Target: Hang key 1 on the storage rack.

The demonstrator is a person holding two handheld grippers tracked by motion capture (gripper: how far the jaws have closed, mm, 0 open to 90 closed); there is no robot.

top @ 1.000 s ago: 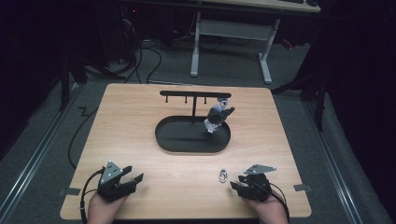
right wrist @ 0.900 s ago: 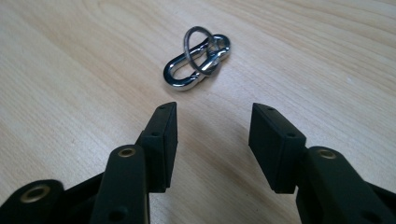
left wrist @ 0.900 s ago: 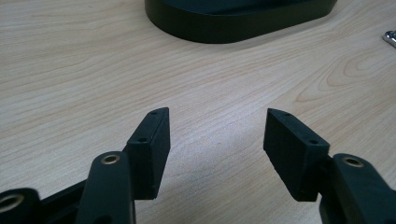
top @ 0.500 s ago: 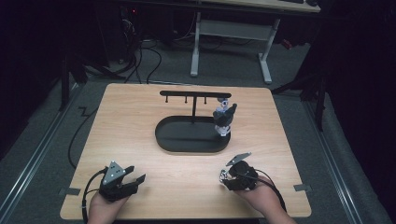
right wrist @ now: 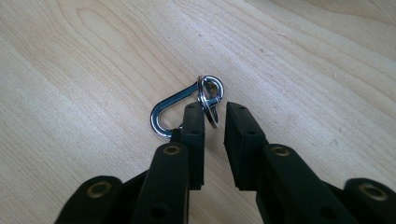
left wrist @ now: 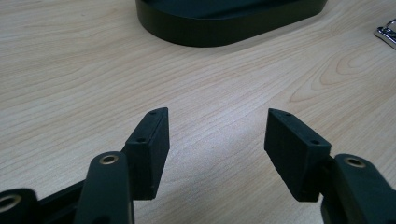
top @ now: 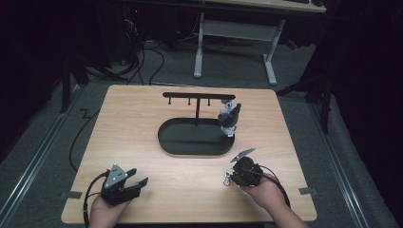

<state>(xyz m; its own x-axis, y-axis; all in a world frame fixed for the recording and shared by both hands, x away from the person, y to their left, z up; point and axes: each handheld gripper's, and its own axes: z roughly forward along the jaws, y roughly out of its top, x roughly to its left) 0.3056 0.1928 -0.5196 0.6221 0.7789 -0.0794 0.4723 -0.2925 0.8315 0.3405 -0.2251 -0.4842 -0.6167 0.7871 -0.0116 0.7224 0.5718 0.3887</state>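
Observation:
A small silver carabiner clip point(right wrist: 173, 100) with a key ring point(right wrist: 210, 88) lies flat on the wooden table point(top: 142, 114), also seen as the clip point(top: 228, 179) at the front right. My right gripper point(right wrist: 215, 114) points down over it. Its jaws have just been closing and stand narrow, with the ring's lower loop between the tips. One pad touches the ring and a gap remains on the other side. My left gripper point(top: 138, 178) rests at the front left, open, with bare wood between its fingers point(left wrist: 149, 140).
A black oval base point(top: 190, 140) with a hook bar point(top: 197, 96) stands mid-table. A grey and black figure point(top: 229, 118) hangs from the bar's right end. The base's near wall point(left wrist: 224, 23) and the clip point(left wrist: 387, 33) lie ahead of my left gripper.
My right hand has moved left and forward from the front right corner onto the clip, and its jaws have narrowed. The left hand has kept still.

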